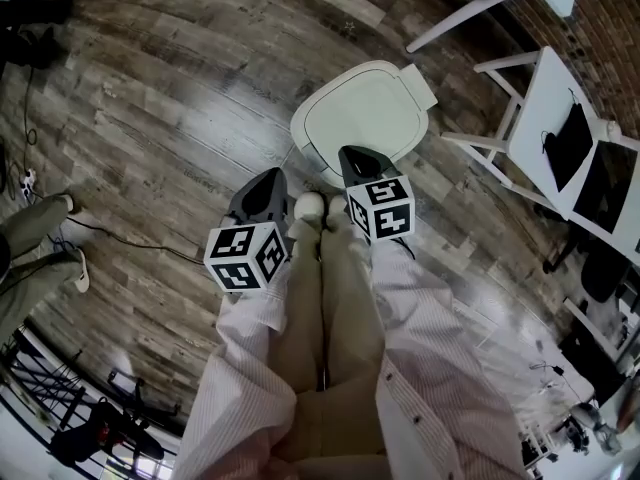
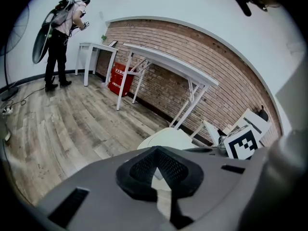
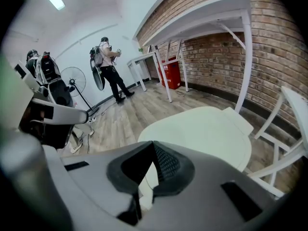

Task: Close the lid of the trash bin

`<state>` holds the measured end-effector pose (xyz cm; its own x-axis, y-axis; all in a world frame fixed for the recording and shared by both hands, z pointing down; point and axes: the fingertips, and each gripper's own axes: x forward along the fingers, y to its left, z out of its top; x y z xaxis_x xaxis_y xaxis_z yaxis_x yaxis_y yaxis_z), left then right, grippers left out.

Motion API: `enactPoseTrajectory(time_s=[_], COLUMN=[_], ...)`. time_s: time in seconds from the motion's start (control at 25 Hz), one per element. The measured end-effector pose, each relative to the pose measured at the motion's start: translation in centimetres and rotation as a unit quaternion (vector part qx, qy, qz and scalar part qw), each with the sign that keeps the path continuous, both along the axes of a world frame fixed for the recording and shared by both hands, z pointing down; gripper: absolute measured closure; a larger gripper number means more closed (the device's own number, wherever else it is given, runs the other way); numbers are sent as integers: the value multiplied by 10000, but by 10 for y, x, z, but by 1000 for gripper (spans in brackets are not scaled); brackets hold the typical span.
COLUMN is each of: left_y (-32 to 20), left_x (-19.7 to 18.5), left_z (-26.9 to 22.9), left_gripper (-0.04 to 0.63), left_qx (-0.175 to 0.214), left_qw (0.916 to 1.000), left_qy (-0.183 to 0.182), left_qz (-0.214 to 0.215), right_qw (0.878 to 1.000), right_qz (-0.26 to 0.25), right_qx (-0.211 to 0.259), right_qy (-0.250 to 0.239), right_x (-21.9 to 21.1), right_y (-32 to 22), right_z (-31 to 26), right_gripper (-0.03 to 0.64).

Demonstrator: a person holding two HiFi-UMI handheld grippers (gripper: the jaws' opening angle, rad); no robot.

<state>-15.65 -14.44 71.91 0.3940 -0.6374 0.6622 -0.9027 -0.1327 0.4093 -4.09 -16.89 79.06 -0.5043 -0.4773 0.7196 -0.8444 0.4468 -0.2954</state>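
Note:
The white trash bin (image 1: 365, 108) stands on the wood floor just ahead of me, its flat lid lying down over the top. It also shows in the left gripper view as the lid (image 2: 168, 137) and in the right gripper view as the lid (image 3: 202, 129). My left gripper (image 1: 268, 176) hangs to the bin's near left, apart from it, jaws shut and empty (image 2: 156, 150). My right gripper (image 1: 350, 154) is over the bin's near edge, shut with nothing in it (image 3: 154, 146).
White folding tables (image 1: 560, 118) stand close to the bin's right, against a brick wall (image 2: 202, 61). A cable (image 1: 110, 233) runs over the floor at the left. Farther back are a person (image 2: 60, 32), a red box (image 2: 118, 78) and a fan (image 3: 77, 78).

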Motion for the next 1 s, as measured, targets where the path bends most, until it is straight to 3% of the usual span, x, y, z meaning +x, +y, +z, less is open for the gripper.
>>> enactPoseTrajectory(time_s=[0.4, 0.68, 1.0], left_y=[-24, -32, -34], left_x=[6, 6, 13], left_z=[-88, -160, -241], left_gripper=[602, 603, 603], left_qx=[558, 983, 1553], left_qw=[9984, 9951, 9873], left_qy=[3, -8, 56], left_qz=[69, 99, 332], right_qw=[9968, 9921, 9845], right_qz=[300, 199, 397], right_qx=[396, 808, 1227], right_qy=[-628, -940, -1190], right_x=[0, 1, 14], right_y=[-7, -11, -6], right_z=[-97, -182, -266], right_gripper=[614, 614, 614])
